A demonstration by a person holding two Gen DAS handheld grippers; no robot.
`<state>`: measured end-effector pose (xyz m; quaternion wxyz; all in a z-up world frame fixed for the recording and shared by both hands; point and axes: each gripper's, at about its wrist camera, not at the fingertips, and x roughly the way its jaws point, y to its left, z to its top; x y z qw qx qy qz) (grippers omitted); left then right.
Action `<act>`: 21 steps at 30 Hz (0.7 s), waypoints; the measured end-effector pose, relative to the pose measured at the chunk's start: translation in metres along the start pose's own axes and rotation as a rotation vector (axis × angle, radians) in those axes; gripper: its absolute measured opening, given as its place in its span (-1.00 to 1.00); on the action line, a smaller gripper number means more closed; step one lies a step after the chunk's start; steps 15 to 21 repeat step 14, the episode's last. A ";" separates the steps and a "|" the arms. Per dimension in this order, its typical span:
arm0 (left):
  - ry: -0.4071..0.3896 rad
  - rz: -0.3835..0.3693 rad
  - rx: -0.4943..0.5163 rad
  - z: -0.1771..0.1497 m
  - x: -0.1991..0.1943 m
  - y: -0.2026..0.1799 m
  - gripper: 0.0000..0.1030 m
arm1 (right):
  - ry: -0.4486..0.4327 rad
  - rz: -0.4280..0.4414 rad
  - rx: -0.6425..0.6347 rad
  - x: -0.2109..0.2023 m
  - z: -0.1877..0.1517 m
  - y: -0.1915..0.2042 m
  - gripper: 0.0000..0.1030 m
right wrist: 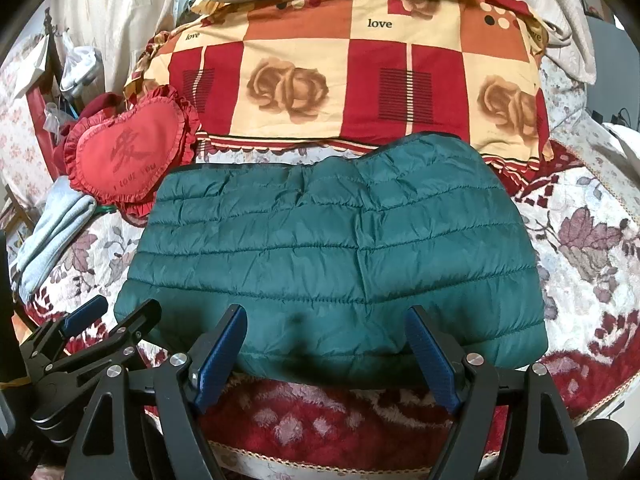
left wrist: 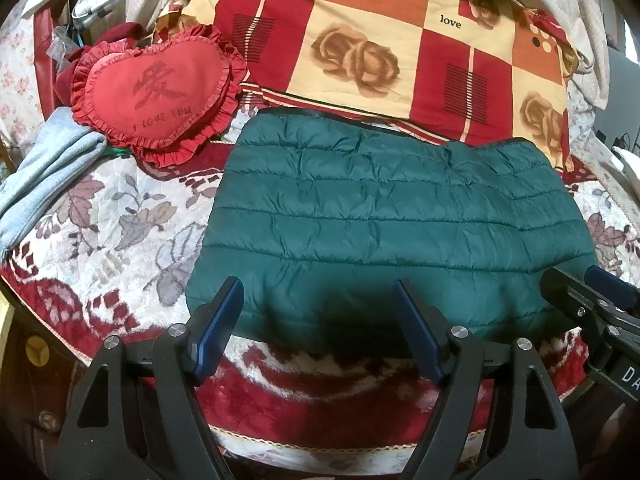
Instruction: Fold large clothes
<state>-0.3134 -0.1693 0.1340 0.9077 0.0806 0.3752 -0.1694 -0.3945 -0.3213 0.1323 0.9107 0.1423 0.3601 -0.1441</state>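
Observation:
A dark green quilted jacket (left wrist: 392, 216) (right wrist: 332, 256) lies folded into a wide block on the flowered bed cover. My left gripper (left wrist: 320, 296) hovers open at the jacket's near edge, toward its left half, with nothing between its blue pads. My right gripper (right wrist: 326, 322) also stands open at the near edge, empty, more to the jacket's right. In the left wrist view the right gripper (left wrist: 588, 284) shows at the right edge. In the right wrist view the left gripper (right wrist: 116, 312) shows at the lower left.
A red heart-shaped cushion (left wrist: 156, 92) (right wrist: 128, 156) lies left behind the jacket. A folded checked quilt with roses (left wrist: 384, 48) (right wrist: 352, 84) is stacked behind it. Pale blue cloth (left wrist: 48, 172) (right wrist: 52, 228) lies at the left. The bed's near edge (left wrist: 328, 440) is just below the grippers.

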 end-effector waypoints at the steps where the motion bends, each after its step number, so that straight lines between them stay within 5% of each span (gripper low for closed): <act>1: 0.000 -0.001 -0.001 0.000 0.000 0.000 0.50 | 0.000 0.001 0.000 0.000 0.000 0.000 0.54; 21: -0.005 -0.017 -0.004 0.004 0.004 0.004 0.50 | -0.002 0.001 0.008 0.001 0.001 -0.003 0.54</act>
